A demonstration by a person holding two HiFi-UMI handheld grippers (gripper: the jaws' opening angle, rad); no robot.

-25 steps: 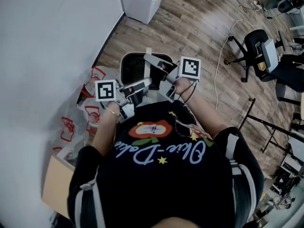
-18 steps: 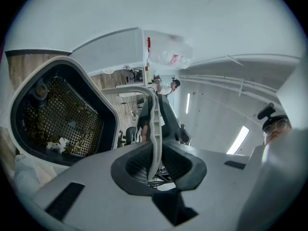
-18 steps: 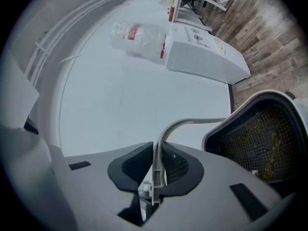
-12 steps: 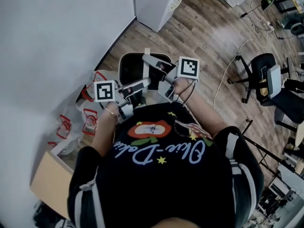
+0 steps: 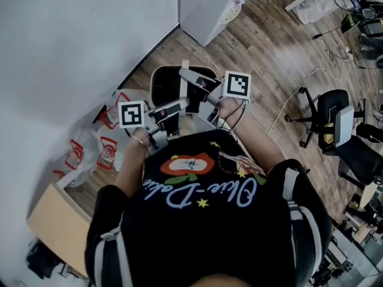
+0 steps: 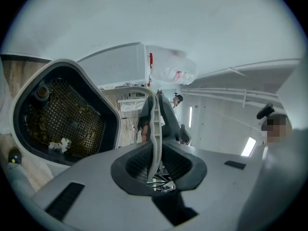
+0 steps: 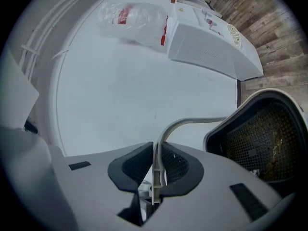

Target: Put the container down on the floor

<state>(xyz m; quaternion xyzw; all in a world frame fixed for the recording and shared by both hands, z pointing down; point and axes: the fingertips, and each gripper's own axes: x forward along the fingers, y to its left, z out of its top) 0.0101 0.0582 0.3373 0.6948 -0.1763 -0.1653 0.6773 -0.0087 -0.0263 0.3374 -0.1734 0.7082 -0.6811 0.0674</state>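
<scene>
In the head view the container point(image 5: 157, 76), a white-rimmed bin with a dark mesh inside, hangs in front of the person above the wooden floor. Both grippers hold its thin white handle point(image 5: 184, 87). My left gripper point(image 5: 181, 104) is shut on the handle from the left, and my right gripper point(image 5: 187, 74) is shut on it from the right. The left gripper view shows the handle point(image 6: 154, 124) pinched between the left gripper's point(image 6: 155, 158) dark pads, with the bin point(image 6: 62, 114) to the left. The right gripper view shows the handle point(image 7: 192, 123) curving out of the right gripper point(image 7: 156, 170) towards the bin point(image 7: 260, 138).
A white wall runs along the left. A white appliance point(image 5: 215, 5) stands against it further off. Plastic bags with red print point(image 5: 90, 151) and a cardboard box point(image 5: 57, 229) lie by the wall. An office chair point(image 5: 338, 130) and cables sit to the right on the wooden floor.
The whole scene has swung round the person: the bags and box slid down-left, the white appliance came further into view, the chair moved down-right. Both grippers keep the same hold on the handle.
</scene>
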